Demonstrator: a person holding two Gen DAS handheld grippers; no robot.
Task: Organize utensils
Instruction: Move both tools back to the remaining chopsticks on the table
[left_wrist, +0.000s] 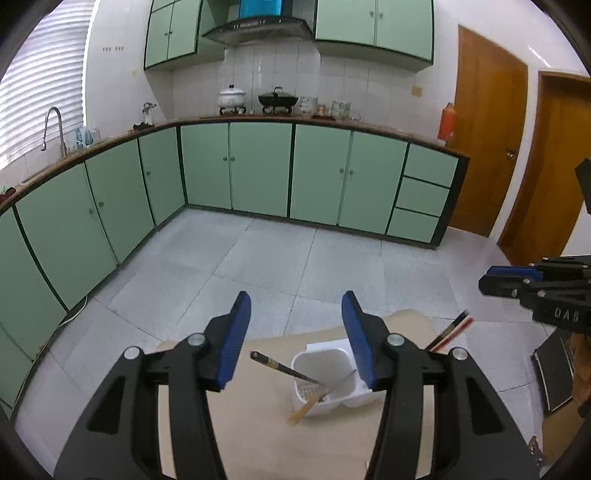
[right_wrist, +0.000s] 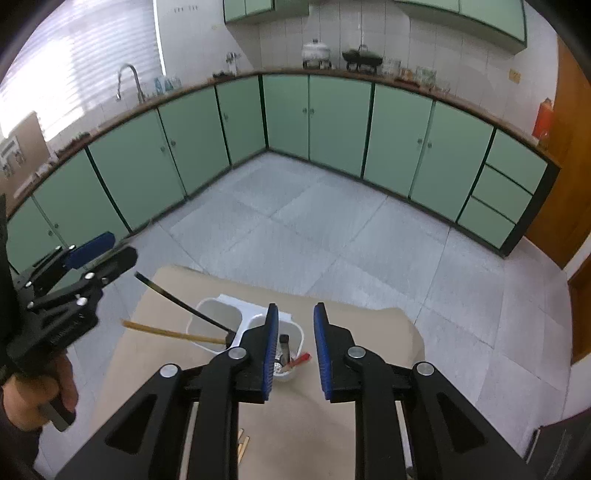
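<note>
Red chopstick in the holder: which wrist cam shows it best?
Right wrist. The red chopstick sticks out of the holder between the open fingers of the right gripper. The left wrist view shows only red and dark tips behind a finger of the open left gripper.

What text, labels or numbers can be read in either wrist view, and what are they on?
"DAS": raised letters, partly cut off, on the body of the right gripper, seen at the edge of the left wrist view.
Raised lettering on the left gripper body in the right wrist view: too blurred to read.
Packages on the far counter: too small to read.
Nothing else legible.
</note>
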